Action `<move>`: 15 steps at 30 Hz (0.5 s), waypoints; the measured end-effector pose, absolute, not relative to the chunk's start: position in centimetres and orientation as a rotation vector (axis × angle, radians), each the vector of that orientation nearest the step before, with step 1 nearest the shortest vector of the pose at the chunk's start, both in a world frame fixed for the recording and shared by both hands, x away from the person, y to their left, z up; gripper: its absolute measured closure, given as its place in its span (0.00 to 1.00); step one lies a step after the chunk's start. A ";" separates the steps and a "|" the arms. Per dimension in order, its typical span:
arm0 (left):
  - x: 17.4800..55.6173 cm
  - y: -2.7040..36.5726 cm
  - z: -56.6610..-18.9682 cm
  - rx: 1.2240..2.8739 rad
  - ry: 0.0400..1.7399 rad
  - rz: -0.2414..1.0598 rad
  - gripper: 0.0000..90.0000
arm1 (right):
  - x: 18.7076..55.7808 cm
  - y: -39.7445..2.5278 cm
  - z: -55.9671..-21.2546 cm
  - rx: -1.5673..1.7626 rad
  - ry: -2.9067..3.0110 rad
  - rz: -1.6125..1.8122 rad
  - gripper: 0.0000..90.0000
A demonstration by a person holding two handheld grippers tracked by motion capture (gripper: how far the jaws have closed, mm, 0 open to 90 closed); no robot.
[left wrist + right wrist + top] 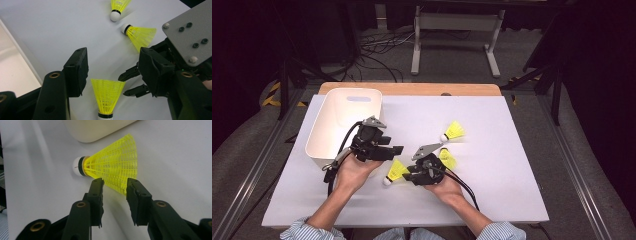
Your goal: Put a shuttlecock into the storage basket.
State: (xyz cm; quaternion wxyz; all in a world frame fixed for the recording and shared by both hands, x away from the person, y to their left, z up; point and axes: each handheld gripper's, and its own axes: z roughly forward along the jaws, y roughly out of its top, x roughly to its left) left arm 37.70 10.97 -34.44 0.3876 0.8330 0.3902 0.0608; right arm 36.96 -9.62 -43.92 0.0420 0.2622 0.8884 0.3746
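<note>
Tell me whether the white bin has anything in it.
Empty, as far as shown: the white bin shows bare inner walls and floor; its near corner sits behind the left gripper.

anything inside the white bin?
The white bin looks empty where its floor shows, but the left hand-held gripper covers its near corner. All three shuttlecocks lie on the table.

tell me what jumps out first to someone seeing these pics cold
Three bright yellow shuttlecocks on the white table: the nearest shuttlecock lies between the left gripper and the right gripper, both open, with two more, the far shuttlecock and the middle shuttlecock, further right. Next comes the white bin at the table's left, beside the left hand.
</note>
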 end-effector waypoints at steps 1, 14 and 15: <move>37.7 11.0 -34.4 2.119 0.993 0.155 0.46 | 37.0 -9.6 -43.9 0.804 2.716 1.148 0.76; 37.7 10.7 -34.4 2.124 0.995 0.163 0.43 | 36.7 -9.5 -43.9 0.744 2.740 1.150 0.96; 37.7 10.7 -34.4 2.125 0.995 0.164 0.43 | 36.7 -9.5 -43.9 0.737 2.745 1.153 0.98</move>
